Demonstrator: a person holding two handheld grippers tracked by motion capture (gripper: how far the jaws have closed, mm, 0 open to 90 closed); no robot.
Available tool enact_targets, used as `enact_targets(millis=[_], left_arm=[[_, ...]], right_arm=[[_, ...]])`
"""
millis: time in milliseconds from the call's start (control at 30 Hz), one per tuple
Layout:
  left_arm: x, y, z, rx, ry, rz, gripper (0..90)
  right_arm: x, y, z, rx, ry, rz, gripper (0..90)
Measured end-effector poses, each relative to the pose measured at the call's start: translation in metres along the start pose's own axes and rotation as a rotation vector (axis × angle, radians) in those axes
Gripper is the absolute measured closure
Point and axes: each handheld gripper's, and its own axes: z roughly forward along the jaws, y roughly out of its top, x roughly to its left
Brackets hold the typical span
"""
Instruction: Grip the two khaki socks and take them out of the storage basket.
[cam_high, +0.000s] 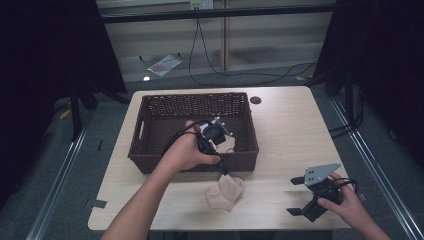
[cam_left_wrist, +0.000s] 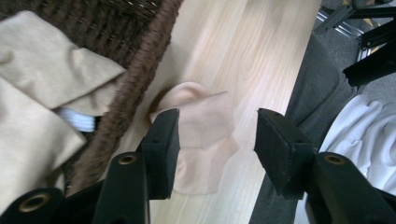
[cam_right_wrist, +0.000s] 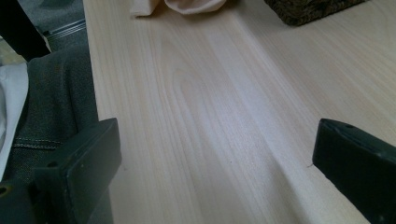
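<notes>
The left gripper (cam_high: 226, 156) is held over the near wall of the dark brown woven wicker basket (cam_high: 150, 131), its black jaws seen standing apart with nothing pressed between them in the left gripper view. Beyond those parted jaws, a pale peach, crumpled fabric sock (cam_left_wrist: 201, 135) is seen lying flat on the light wooden table (cam_left_wrist: 243, 51), just outside the basket's rim (cam_left_wrist: 140, 79); from the high view the same sock (cam_high: 225, 192) is found just below the gripper, close against the basket's near wall. To the left of the jaws, inside the basket, folded beige cloth (cam_left_wrist: 42, 93) is seen piled, with a small patch of white, striped fabric (cam_left_wrist: 77, 120) showing beneath it. The right gripper (cam_high: 300, 196) is held low at the near right corner of the table, well apart from the sock, topped by its grey three-cornered plate. Its jaws are spread wide over bare wood in the right gripper view, nothing lying between them, while the sock (cam_right_wrist: 187, 5) is seen far ahead of them.
</notes>
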Motion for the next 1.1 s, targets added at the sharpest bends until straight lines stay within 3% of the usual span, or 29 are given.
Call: enact_targets(millis=[100, 133, 267, 300, 400, 467, 633, 1100], left_arm=[[0.005, 0.002, -0.006, -0.024, 0.041, -0.018, 41.4], [0.010, 0.003, -0.010, -0.050, 0.068, -0.024, 33.5], [0.022, 0.003, -0.014, -0.071, 0.128, -0.032, 22.2], [0.022, 0.003, -0.014, -0.071, 0.128, -0.032, 19.9], [0.038, 0.001, -0.014, -0.071, 0.139, -0.058, 16.5], [0.042, 0.001, -0.014, -0.074, 0.138, -0.062, 15.8], [0.061, -0.002, -0.014, -0.093, 0.166, -0.113, 14.0], [0.091, -0.007, -0.003, -0.072, 0.209, -0.155, 11.6]], right_arm=[[0.000, 0.000, 0.000, 0.000, 0.000, 0.000, 0.9], [0.000, 0.000, 0.000, 0.000, 0.000, -0.002, 0.9], [0.000, 0.000, 0.000, -0.005, 0.004, 0.002, 0.9], [0.000, 0.000, 0.000, -0.005, 0.004, 0.002, 0.9], [0.000, 0.000, 0.000, -0.003, -0.001, -0.001, 0.9], [0.000, 0.000, 0.000, -0.002, 0.001, 0.000, 0.9], [0.000, 0.000, 0.000, 0.000, 0.001, -0.002, 0.9], [0.000, 0.000, 0.000, -0.003, 0.003, 0.000, 1.0]])
